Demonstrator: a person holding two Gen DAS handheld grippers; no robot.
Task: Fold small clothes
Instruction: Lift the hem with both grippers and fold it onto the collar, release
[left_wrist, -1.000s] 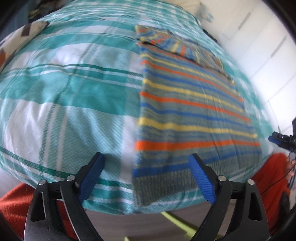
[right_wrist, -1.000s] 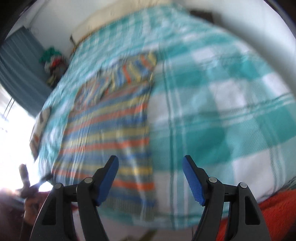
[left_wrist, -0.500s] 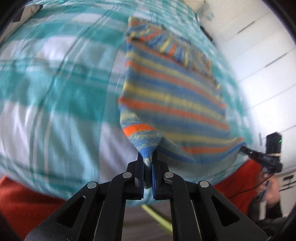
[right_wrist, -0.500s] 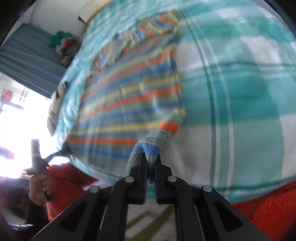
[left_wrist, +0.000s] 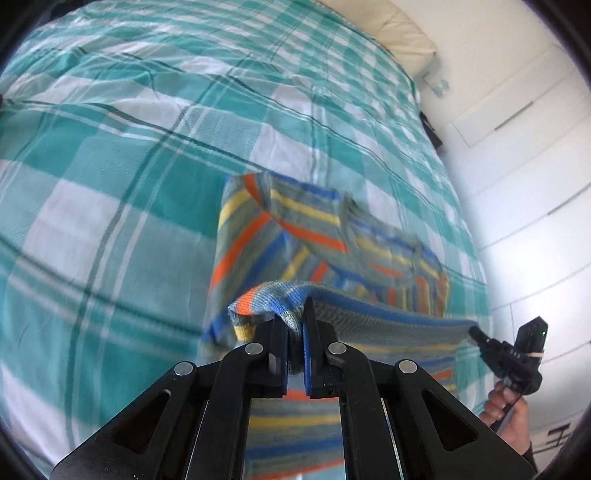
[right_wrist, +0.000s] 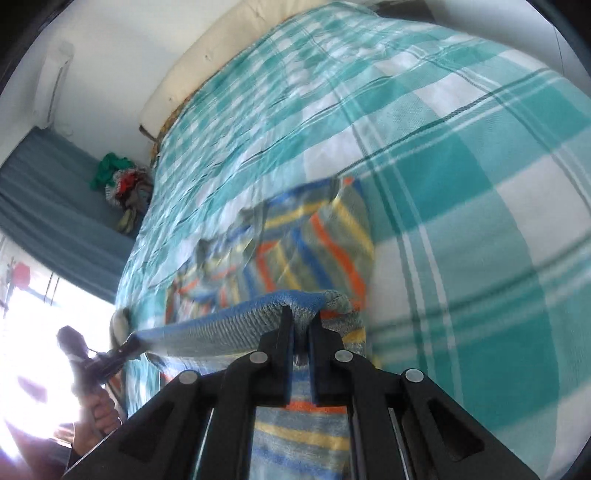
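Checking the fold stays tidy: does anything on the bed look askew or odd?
Nothing stands out. The striped garment has its near hem lifted level between the left gripper and right gripper; the checked bedspread lies smooth.

The left hand-held gripper (left_wrist: 294, 334) and the right hand-held gripper (right_wrist: 302, 332) are both clamped tight on the sweater (left_wrist: 369, 321) hem, tilted downward, a bare hand (left_wrist: 508, 421) gripping the right one's handle.
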